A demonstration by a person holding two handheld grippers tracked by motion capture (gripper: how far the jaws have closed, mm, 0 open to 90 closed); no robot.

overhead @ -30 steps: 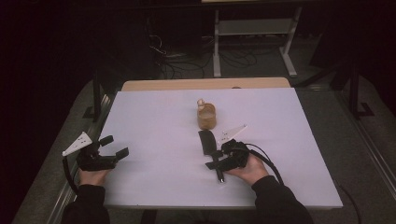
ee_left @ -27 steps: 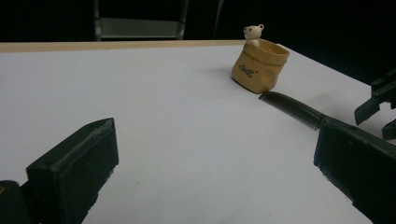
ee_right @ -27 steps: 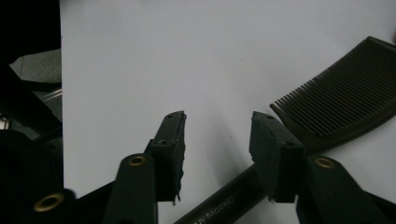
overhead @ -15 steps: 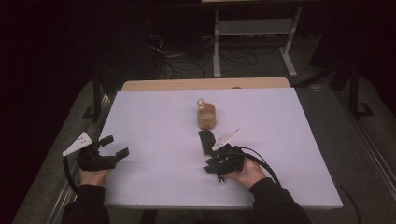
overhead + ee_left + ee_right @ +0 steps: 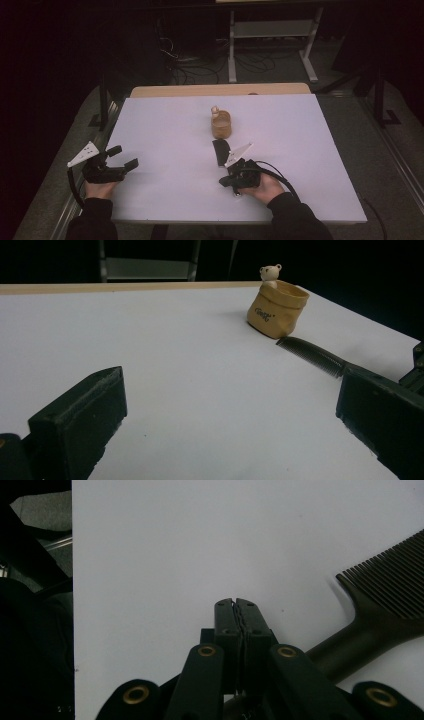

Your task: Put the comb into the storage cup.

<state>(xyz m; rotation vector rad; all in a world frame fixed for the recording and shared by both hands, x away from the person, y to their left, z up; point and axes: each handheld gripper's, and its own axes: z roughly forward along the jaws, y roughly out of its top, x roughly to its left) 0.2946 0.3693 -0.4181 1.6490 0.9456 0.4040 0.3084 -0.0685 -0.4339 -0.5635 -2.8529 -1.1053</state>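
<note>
A small tan pouch (image 5: pixel 221 126) with a white bear figure (image 5: pixel 270 274) peeking from it stands at the middle of the white table (image 5: pixel 165 120). Just in front of the pouch lies a black comb (image 5: pixel 219 150), its teeth toward the pouch (image 5: pixel 277 310). My right gripper (image 5: pixel 223 181) rests on the table just near of the comb, pointing left, jaws shut with nothing between them. In the right gripper view the comb (image 5: pixel 390 590) lies to the right of the right gripper (image 5: pixel 235 602). My left gripper (image 5: pixel 122 156) sits open at the table's left side, and the comb (image 5: pixel 312 355) shows in its view.
A light wooden board (image 5: pixel 220 90) borders the table's far edge. Behind it, metal stand legs (image 5: pixel 270 35) and cables (image 5: pixel 185 62) stand on the dark floor. Grey floor (image 5: pixel 380 150) flanks the table.
My right gripper has drawn back slightly toward the near edge, away from the comb. The comb, pouch and left gripper have stayed put.
</note>
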